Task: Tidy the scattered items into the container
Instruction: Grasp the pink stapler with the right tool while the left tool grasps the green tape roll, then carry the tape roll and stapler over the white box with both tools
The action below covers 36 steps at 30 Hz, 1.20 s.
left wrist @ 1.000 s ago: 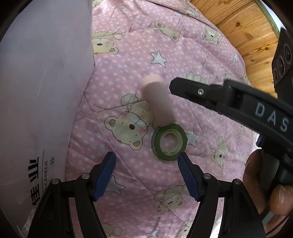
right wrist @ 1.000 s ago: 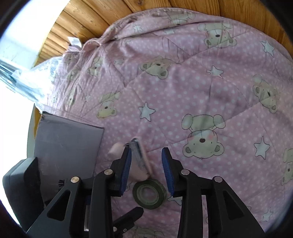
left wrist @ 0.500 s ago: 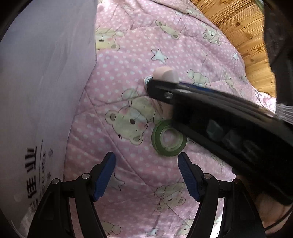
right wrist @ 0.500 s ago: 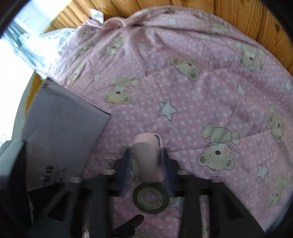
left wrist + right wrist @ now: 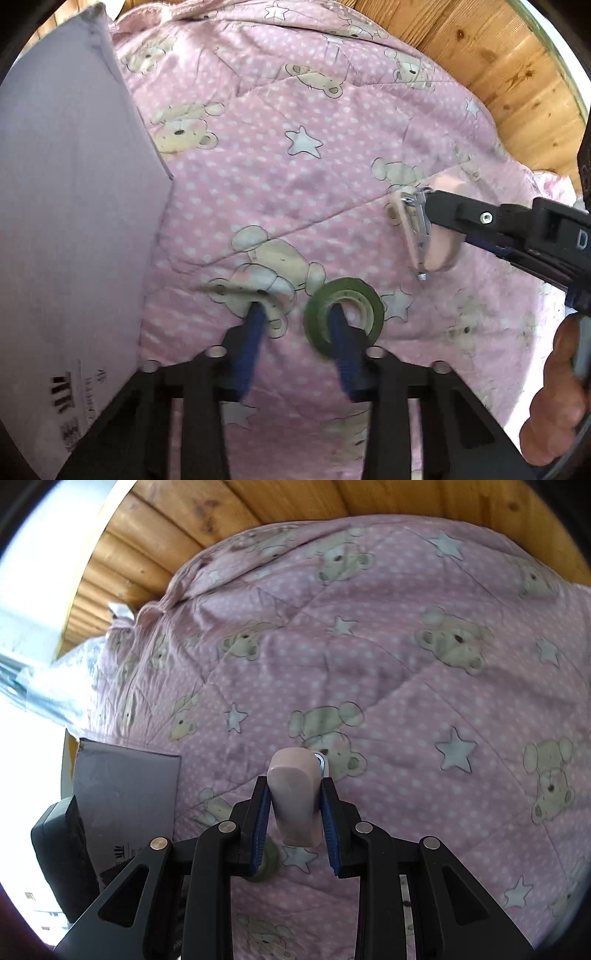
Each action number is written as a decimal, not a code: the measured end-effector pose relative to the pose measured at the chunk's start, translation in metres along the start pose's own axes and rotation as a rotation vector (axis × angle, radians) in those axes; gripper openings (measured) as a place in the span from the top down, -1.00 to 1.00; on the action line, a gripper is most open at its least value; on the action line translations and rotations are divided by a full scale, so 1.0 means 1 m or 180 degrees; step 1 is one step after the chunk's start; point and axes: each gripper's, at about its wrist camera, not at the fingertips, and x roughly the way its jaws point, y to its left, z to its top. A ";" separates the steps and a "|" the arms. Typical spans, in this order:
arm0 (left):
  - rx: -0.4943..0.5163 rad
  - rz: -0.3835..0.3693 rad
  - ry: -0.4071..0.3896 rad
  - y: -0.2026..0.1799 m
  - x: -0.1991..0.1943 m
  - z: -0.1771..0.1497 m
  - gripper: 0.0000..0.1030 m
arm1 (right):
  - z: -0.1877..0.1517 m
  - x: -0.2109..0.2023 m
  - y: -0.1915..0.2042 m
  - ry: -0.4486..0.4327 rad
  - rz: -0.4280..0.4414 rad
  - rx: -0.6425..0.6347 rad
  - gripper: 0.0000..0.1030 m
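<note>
Stapler [image 5: 295, 794]: pale pink, with a metal magazine along one side, clamped between the blue pads of my right gripper [image 5: 293, 821] and, as the left wrist view shows, carried clear of the quilt.
Tape roll [image 5: 344, 321]: dark green ring with a paler core, lying flat on the quilt; my left gripper [image 5: 295, 317] straddles its near wall, one blue finger [image 5: 338, 325] down through the hole, the other outside on the fabric, fingers apart and not yet clamped.
Step in hand: I judge the roll is about to be pinched by its wall; closing squarely across it, with the fingers deep enough, should stop it swivelling.
Risk: the soft quilt may give under the fingertips, so a shallow bite could slip off.
Container: a grey-lilac cardboard box [image 5: 70, 229] with printed characters sits just to the left; both items likely go there.
Quilt [image 5: 332, 110]: pink, dotted, with bears and stars, spread over a wooden surface [image 5: 498, 62].
Person: a hand [image 5: 554, 398] grips the right tool's handle.
</note>
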 end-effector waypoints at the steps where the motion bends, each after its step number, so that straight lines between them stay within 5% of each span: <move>1: -0.0025 -0.0047 0.0015 0.004 -0.001 0.000 0.36 | -0.001 0.000 -0.001 -0.0010 0.0015 0.0022 0.45; 7: 0.0220 0.0074 0.0014 -0.009 0.004 -0.002 0.10 | -0.008 -0.007 -0.002 -0.0106 0.0069 0.0080 0.45; 9: 0.0495 0.0299 -0.0121 -0.025 0.007 -0.009 0.10 | -0.011 -0.010 -0.003 -0.0129 0.0070 0.0093 0.45; 10: 0.0544 0.0333 -0.0179 -0.027 0.007 -0.011 0.30 | -0.013 -0.012 -0.005 -0.0132 0.0067 0.0105 0.45; 12: 0.0495 0.0245 -0.0175 -0.024 0.005 -0.011 0.69 | -0.018 -0.015 -0.010 -0.0132 0.0060 0.0145 0.45; 21: 0.0192 -0.0041 -0.0182 -0.006 -0.027 -0.006 0.70 | -0.036 -0.022 -0.016 -0.0118 0.0101 0.0224 0.45; 36: 0.0304 -0.0176 -0.0322 -0.018 -0.079 -0.016 0.72 | -0.057 -0.055 0.011 -0.0205 0.0082 0.0118 0.45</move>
